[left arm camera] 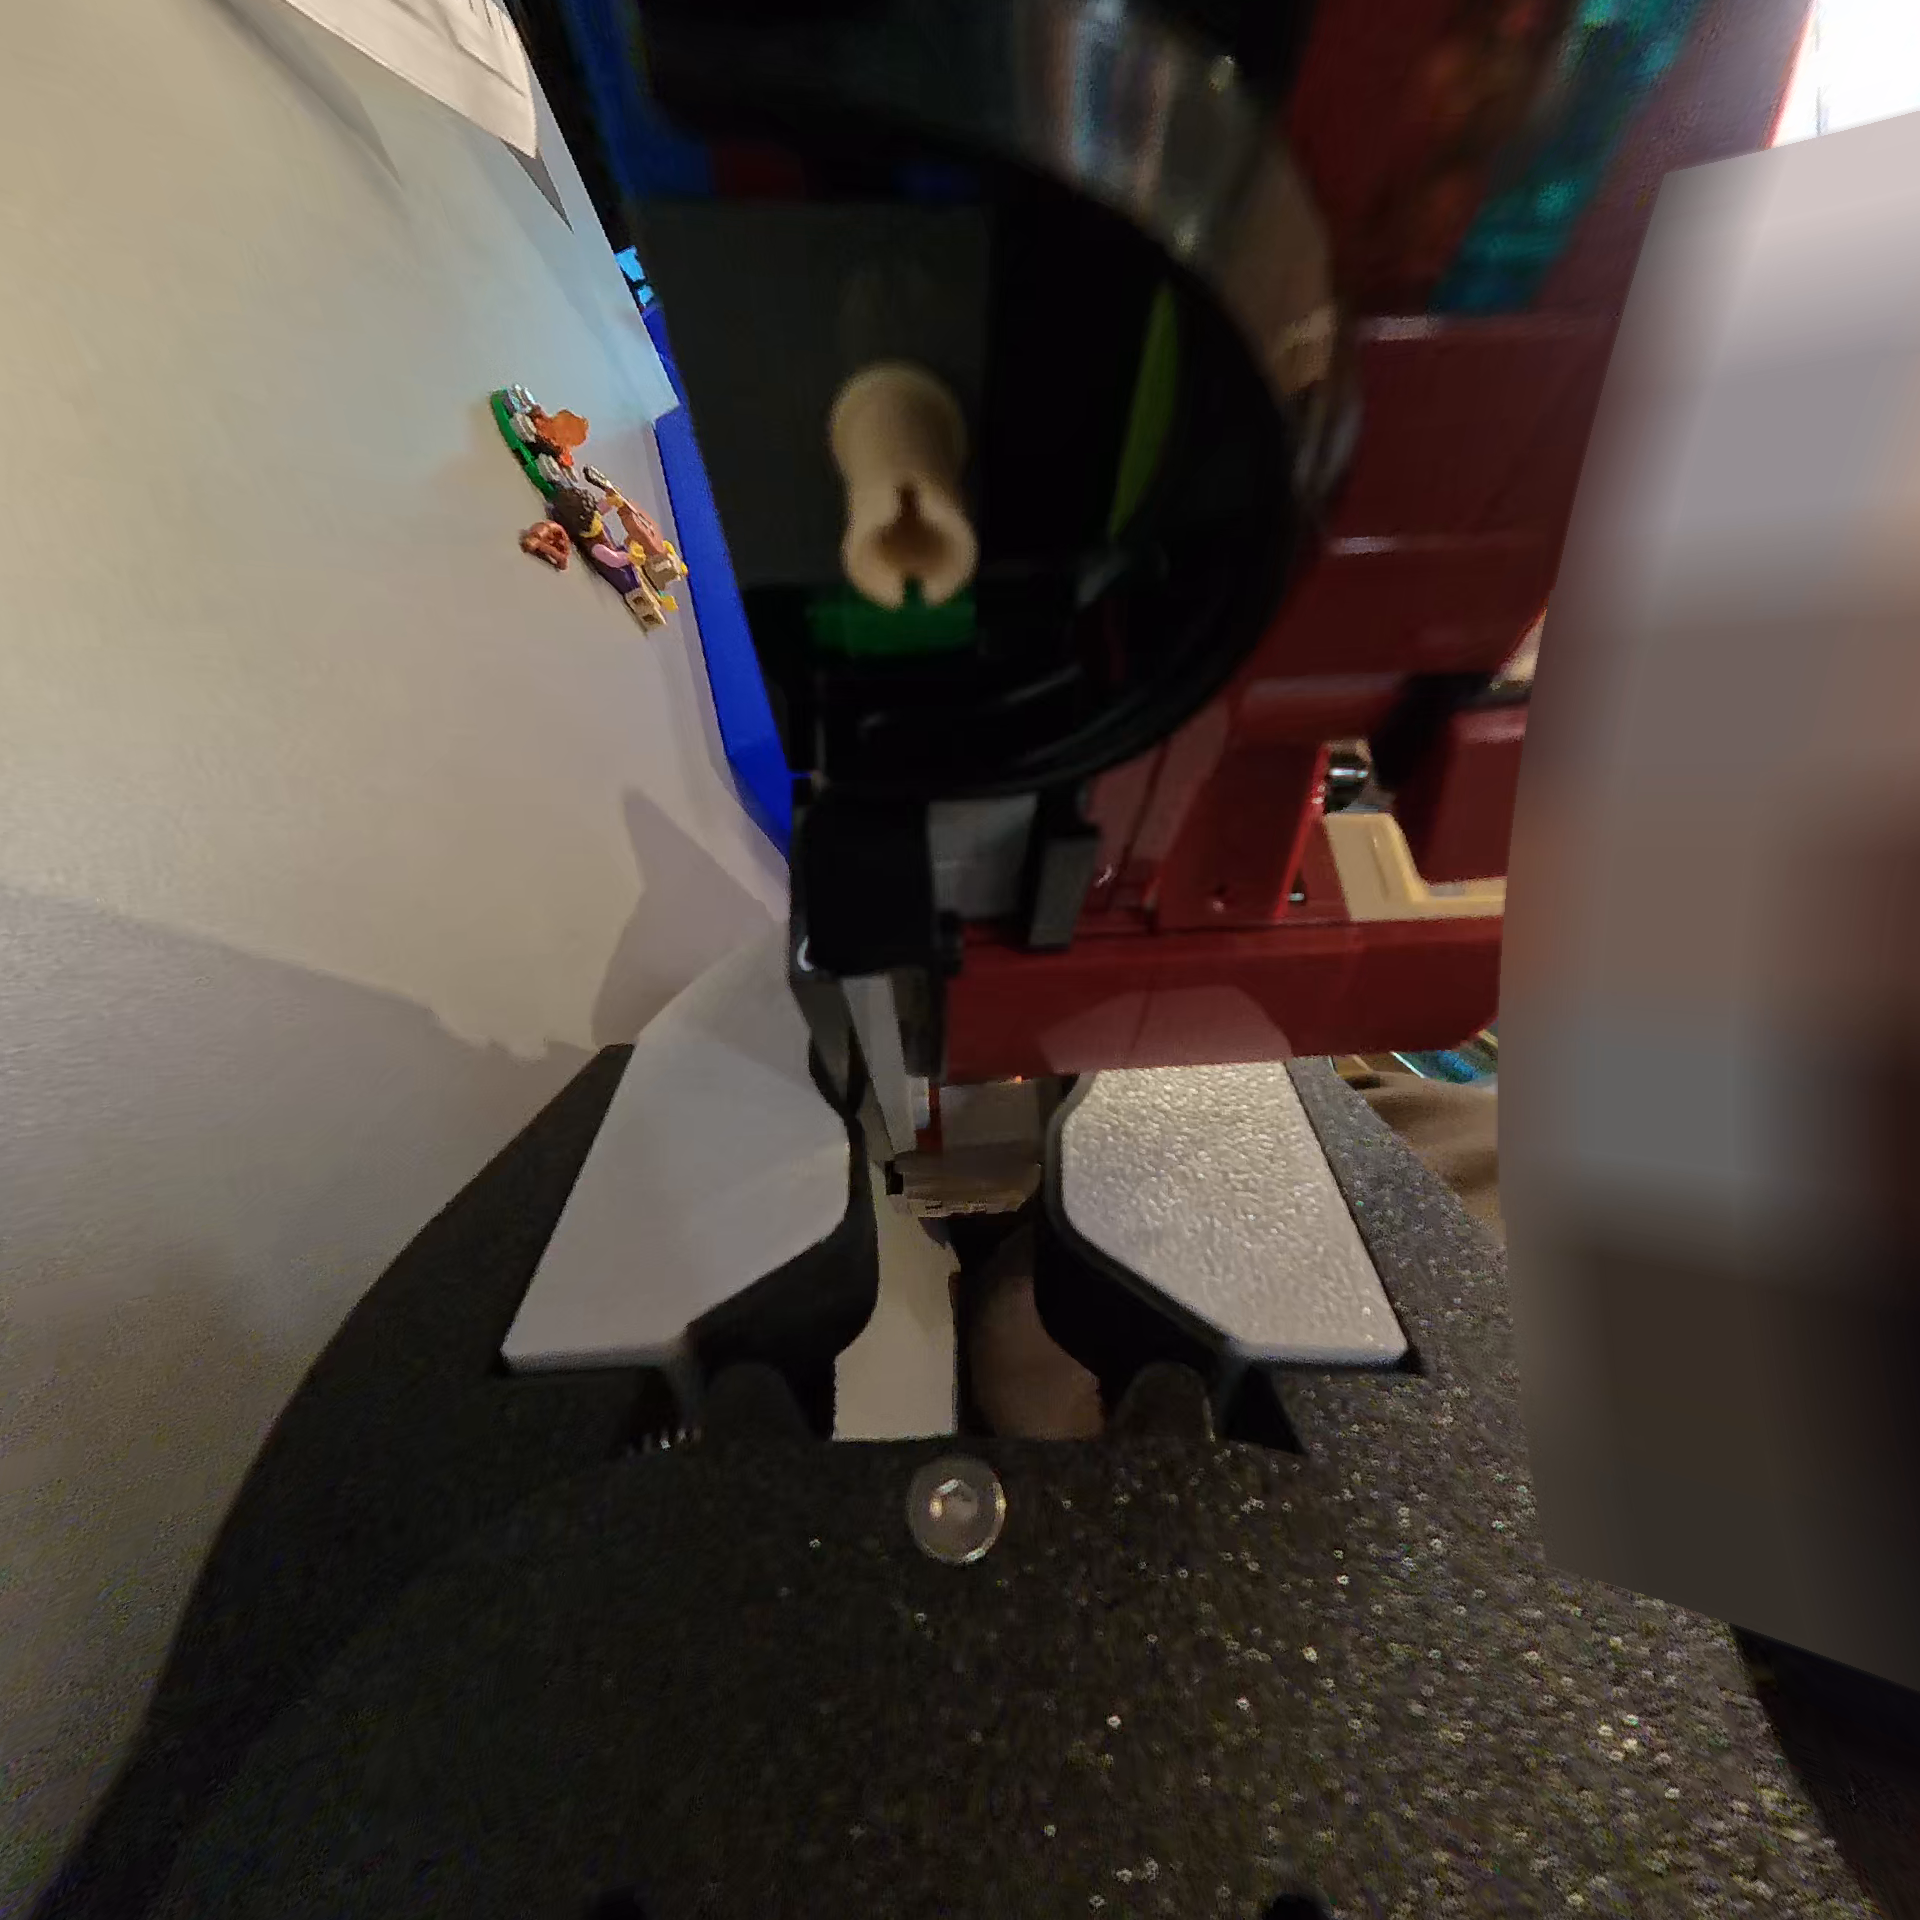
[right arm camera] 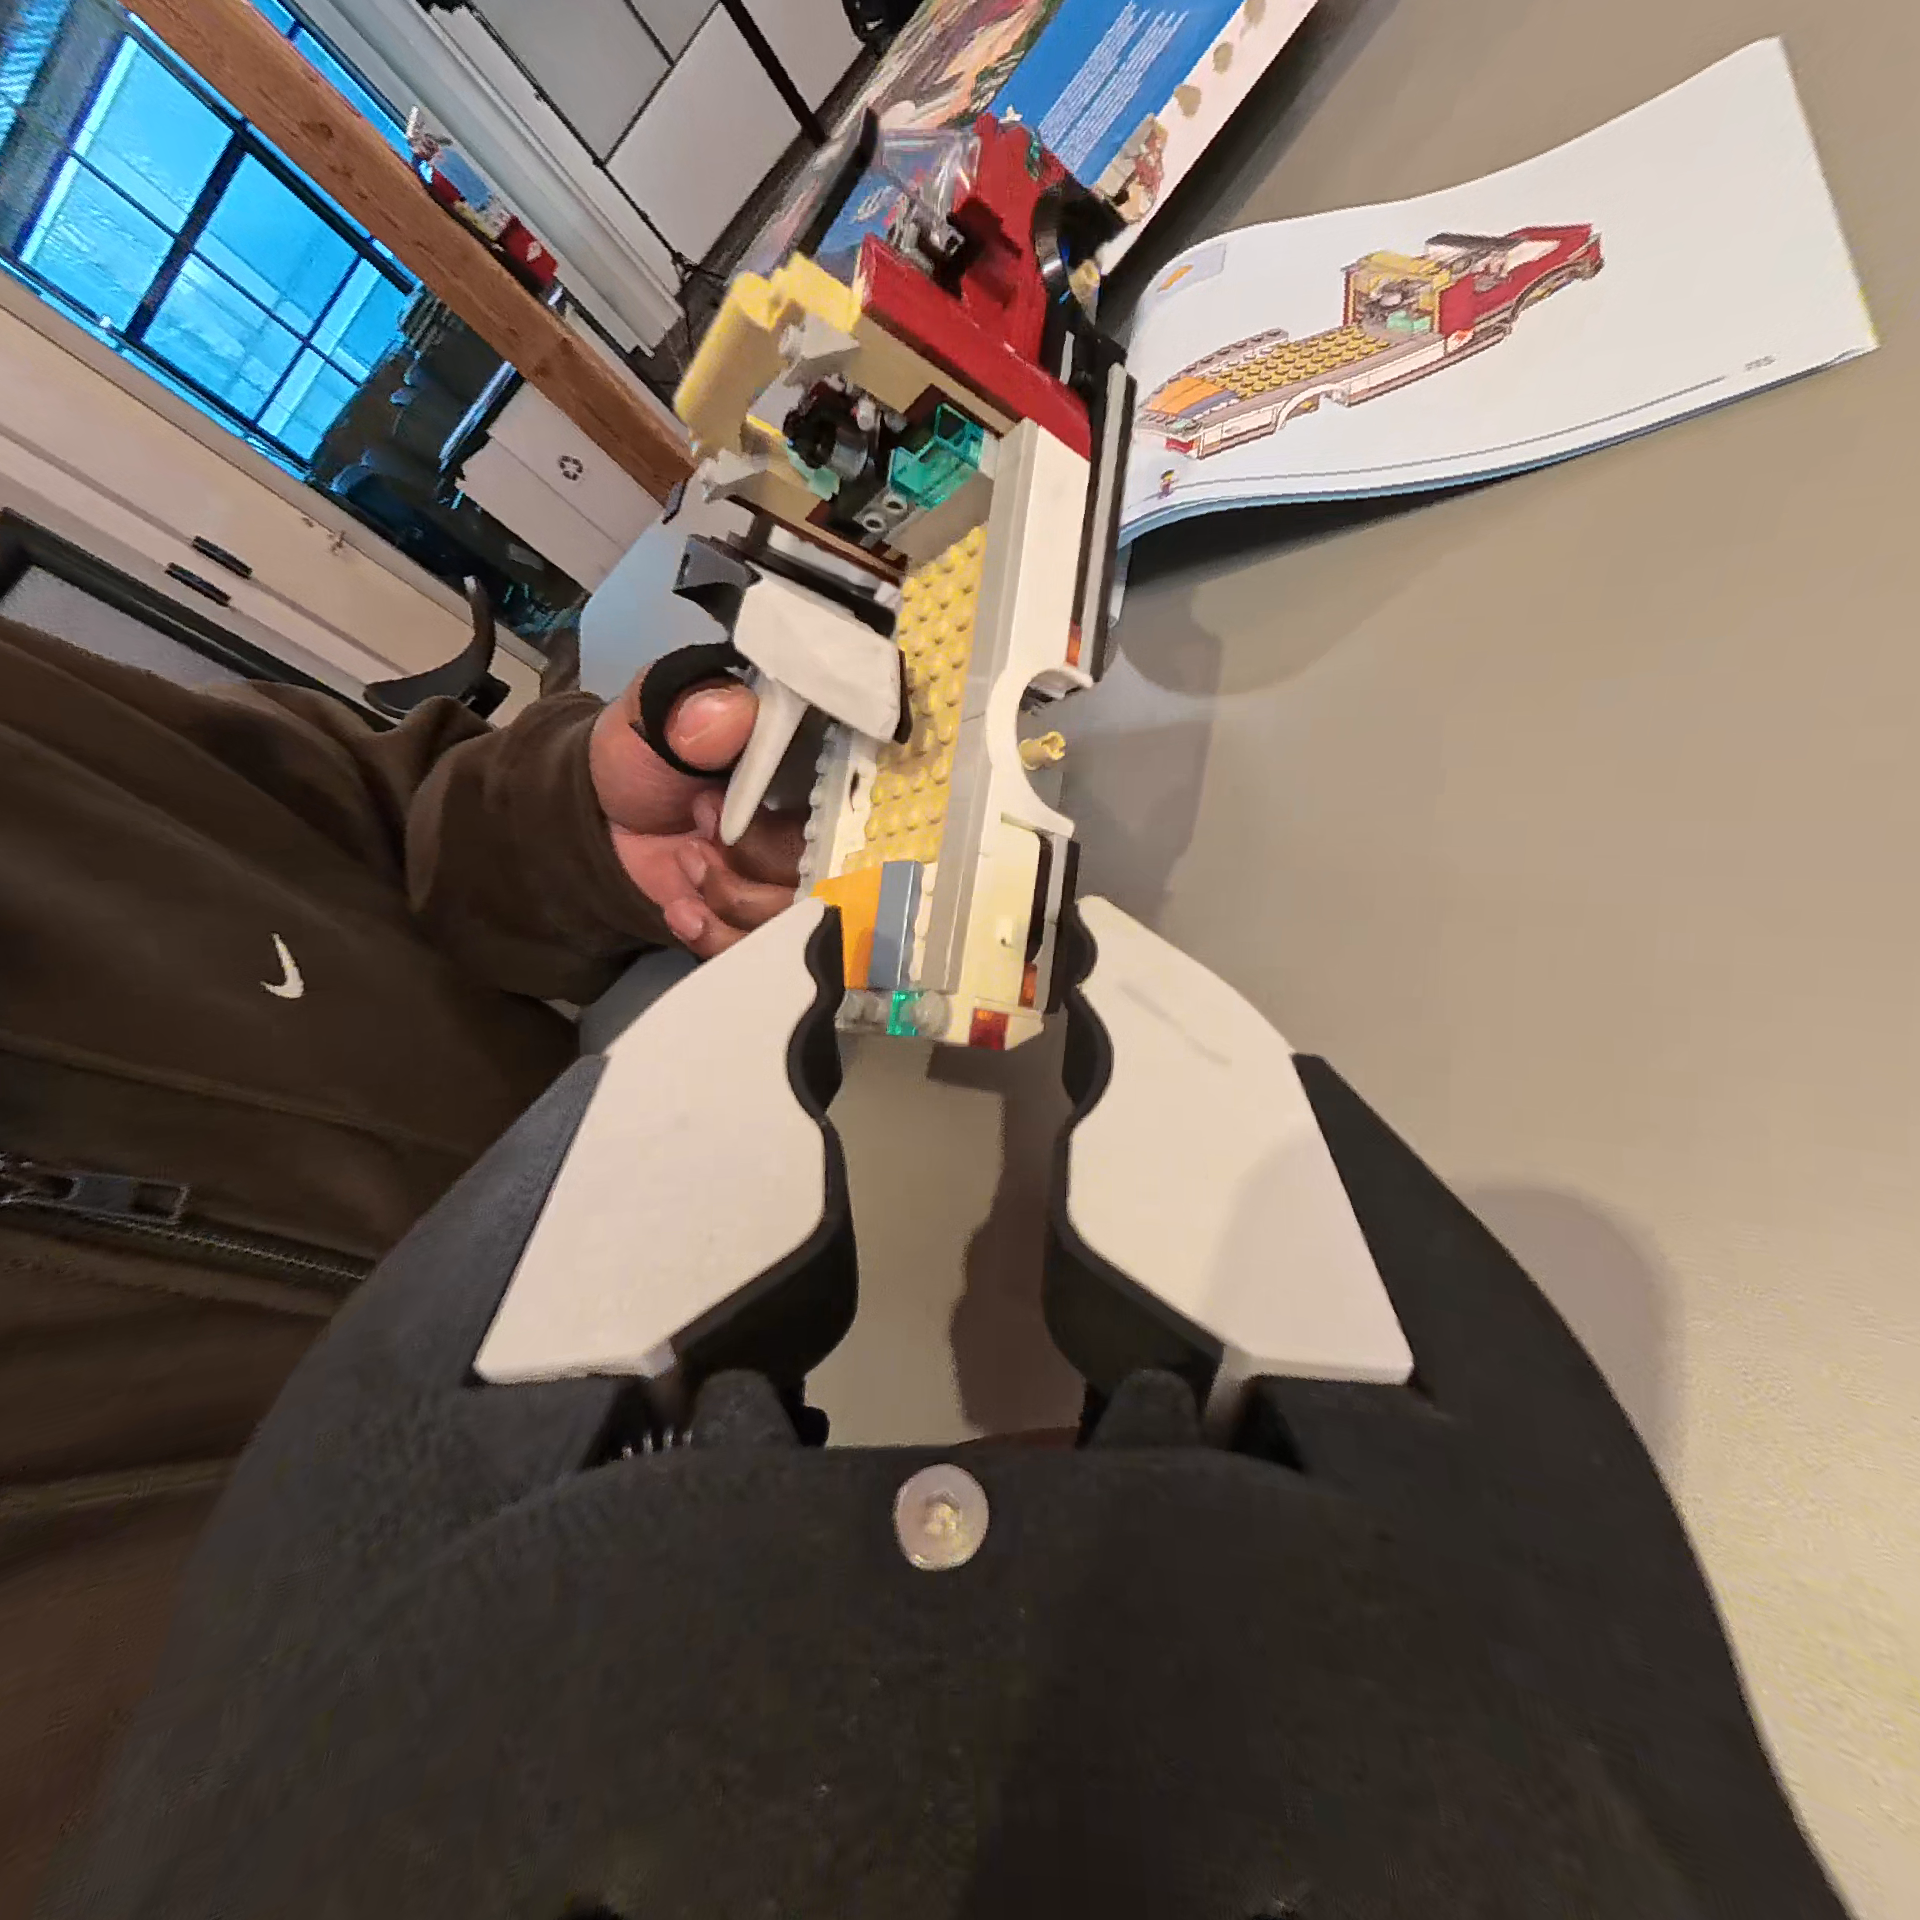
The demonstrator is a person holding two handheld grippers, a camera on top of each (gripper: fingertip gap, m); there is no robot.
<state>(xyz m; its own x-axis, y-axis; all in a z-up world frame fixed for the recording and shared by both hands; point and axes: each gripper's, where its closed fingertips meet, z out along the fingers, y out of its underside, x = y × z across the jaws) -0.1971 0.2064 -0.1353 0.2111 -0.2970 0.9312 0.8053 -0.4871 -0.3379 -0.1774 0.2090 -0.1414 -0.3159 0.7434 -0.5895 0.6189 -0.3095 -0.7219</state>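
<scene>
Brick car model (right arm camera: 966, 675): turned on its side over desk (right arm camera: 1507, 935), near open booklet (right arm camera: 1455, 343).

Left gripper (left arm camera: 956, 1143): jaws part open, clamped on model mid-body; red bodywork fills its view. Hand (right arm camera: 665, 810) works this gripper.

Right gripper (right arm camera: 945, 966): jaws spread wide, straddling model's rear end, pads just beside both flanks; firm pressing not evident, reads as released.

Small figure parts (left arm camera: 582, 499): loose on desk, well apart from model.
</scene>
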